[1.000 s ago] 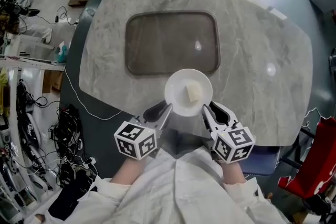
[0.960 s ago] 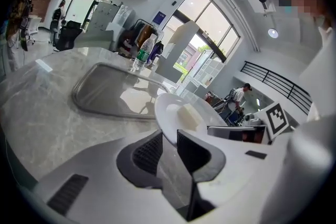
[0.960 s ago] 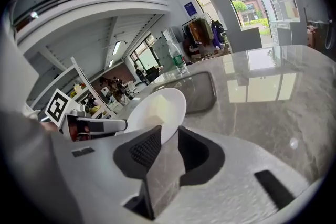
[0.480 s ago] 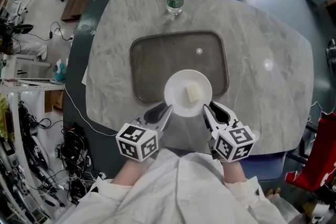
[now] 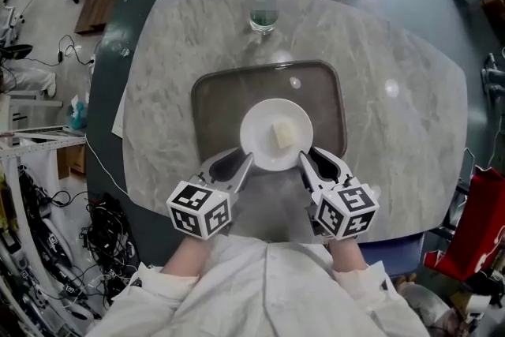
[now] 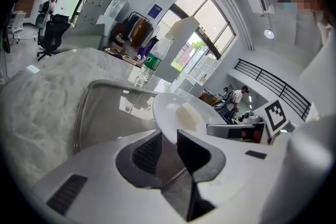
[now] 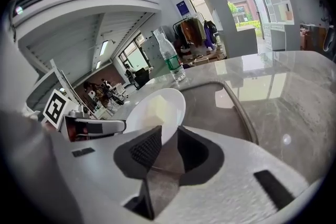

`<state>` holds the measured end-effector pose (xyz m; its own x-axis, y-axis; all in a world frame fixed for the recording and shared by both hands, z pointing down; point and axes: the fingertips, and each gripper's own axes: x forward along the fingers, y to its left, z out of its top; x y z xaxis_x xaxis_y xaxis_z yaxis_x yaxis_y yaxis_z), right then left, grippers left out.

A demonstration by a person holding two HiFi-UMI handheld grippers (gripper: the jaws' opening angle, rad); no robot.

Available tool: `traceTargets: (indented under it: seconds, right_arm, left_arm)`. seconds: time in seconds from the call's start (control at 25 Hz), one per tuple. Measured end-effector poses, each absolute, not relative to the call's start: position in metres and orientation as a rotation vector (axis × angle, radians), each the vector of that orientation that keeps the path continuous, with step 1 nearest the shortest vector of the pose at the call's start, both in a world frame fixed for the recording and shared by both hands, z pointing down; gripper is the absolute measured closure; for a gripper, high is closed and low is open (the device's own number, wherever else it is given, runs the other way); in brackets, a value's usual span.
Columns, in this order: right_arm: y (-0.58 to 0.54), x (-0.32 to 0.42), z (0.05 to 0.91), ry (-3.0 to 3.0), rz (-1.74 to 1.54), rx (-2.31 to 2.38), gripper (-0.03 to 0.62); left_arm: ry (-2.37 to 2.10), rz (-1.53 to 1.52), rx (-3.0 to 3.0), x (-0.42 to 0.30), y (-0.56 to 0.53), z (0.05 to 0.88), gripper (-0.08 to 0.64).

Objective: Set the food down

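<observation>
A white plate (image 5: 260, 140) with a pale yellow block of food (image 5: 282, 133) on it hangs over the near half of a dark tray (image 5: 213, 102). My left gripper (image 5: 241, 163) is shut on the plate's near-left rim. My right gripper (image 5: 309, 162) is shut on its near-right rim. In the left gripper view the plate's edge (image 6: 173, 110) runs down between the jaws of the left gripper (image 6: 169, 139), with the food (image 6: 190, 114) beyond. In the right gripper view the right gripper (image 7: 169, 139) pinches the rim of the plate (image 7: 170, 99) the same way. Whether the plate touches the tray I cannot tell.
The tray lies in the middle of a rounded marble table (image 5: 394, 138). A clear water bottle (image 5: 265, 12) with a green label stands at the table's far edge, just beyond the tray. Cables and clutter cover the floor at the left.
Both grippers have carried the plate forward together, from over the table's near edge to over the tray. The grip on the rim looks the same.
</observation>
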<state>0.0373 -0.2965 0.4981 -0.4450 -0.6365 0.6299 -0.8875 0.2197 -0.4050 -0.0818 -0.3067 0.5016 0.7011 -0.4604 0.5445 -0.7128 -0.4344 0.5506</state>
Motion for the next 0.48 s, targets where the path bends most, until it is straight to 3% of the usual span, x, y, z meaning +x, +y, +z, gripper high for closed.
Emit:
traceTargets:
  seconds: [0.48]
  right_arm:
    - [-0.326, 0.042, 0.529, -2.098, 1.111, 1.425, 0.511]
  left_arm:
    - [-0.850, 0.464, 2.078, -0.075, -0.338, 0.534, 0.471]
